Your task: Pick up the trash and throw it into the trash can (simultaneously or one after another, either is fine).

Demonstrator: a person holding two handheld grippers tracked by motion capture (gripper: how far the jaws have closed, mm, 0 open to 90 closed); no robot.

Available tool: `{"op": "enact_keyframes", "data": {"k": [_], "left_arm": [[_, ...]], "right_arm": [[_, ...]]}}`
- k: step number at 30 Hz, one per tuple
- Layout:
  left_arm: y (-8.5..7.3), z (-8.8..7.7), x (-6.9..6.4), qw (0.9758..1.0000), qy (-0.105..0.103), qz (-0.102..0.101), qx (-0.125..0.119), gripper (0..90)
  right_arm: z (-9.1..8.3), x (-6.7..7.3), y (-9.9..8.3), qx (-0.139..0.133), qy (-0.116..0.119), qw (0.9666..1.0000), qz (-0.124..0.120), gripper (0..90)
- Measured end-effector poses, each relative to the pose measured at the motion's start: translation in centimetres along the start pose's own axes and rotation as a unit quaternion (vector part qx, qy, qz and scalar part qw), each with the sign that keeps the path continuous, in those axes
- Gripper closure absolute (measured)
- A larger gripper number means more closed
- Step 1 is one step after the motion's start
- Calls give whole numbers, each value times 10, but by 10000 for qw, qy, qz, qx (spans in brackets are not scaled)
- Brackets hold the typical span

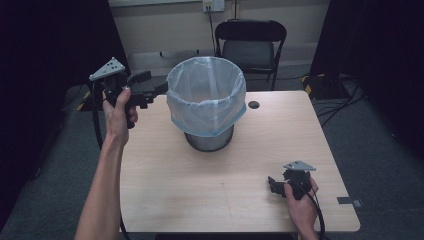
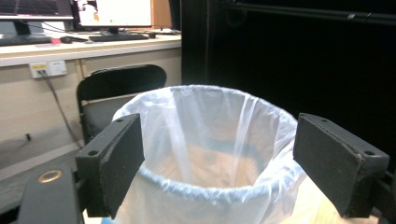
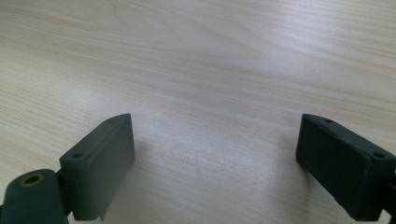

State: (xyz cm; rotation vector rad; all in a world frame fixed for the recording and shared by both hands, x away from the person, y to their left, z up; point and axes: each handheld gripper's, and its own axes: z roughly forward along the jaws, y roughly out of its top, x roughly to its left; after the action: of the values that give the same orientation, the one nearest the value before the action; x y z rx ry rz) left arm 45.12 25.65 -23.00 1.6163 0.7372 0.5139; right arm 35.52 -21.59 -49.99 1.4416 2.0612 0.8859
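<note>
A metal bin lined with a pale blue-white plastic bag stands upright near the middle back of the wooden table. My left gripper is held up in the air just left of the bag's rim, open, with nothing between its jaws. The left gripper view looks past those jaws into the bag, and the gripper frames its near rim. My right gripper rests low near the table's front right, open and empty. In the right gripper view the gripper hovers over bare wood.
A black folding chair stands behind the table. A small dark cable hole sits in the tabletop right of the bin. Cables lie on the floor at the right. Dark curtains flank both sides.
</note>
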Motion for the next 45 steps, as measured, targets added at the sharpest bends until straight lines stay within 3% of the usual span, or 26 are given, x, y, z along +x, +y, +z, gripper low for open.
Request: {"op": "enact_keyframes", "data": {"k": [5, 13, 15, 18, 26, 42, 45], "left_arm": [[-5, -9, 1, 9999, 139, -23, 81, 161], [-14, -18, -4, 9996, 200, 13, 191, 162], [-18, -21, -6, 9992, 370, 11, 158, 163], [-24, -22, -7, 9990, 395, -13, 185, 173], [-44, -26, -14, 9982, 346, 69, 494, 172], [-92, -39, -14, 9953, 416, -53, 876, 166], [-108, -39, -13, 9943, 434, -176, 954, 166]], "right_arm": [[0, 0, 0, 0, 0, 10000, 0, 107], [0, 0, 0, 0, 0, 10000, 0, 107], [0, 0, 0, 0, -1, 10000, 0, 107], [0, 0, 0, -1, -1, 10000, -1, 107], [0, 0, 0, 0, 0, 10000, 0, 107], [0, 0, 0, -2, -1, 10000, -3, 107], [0, 0, 0, -1, -1, 10000, -4, 107]]}}
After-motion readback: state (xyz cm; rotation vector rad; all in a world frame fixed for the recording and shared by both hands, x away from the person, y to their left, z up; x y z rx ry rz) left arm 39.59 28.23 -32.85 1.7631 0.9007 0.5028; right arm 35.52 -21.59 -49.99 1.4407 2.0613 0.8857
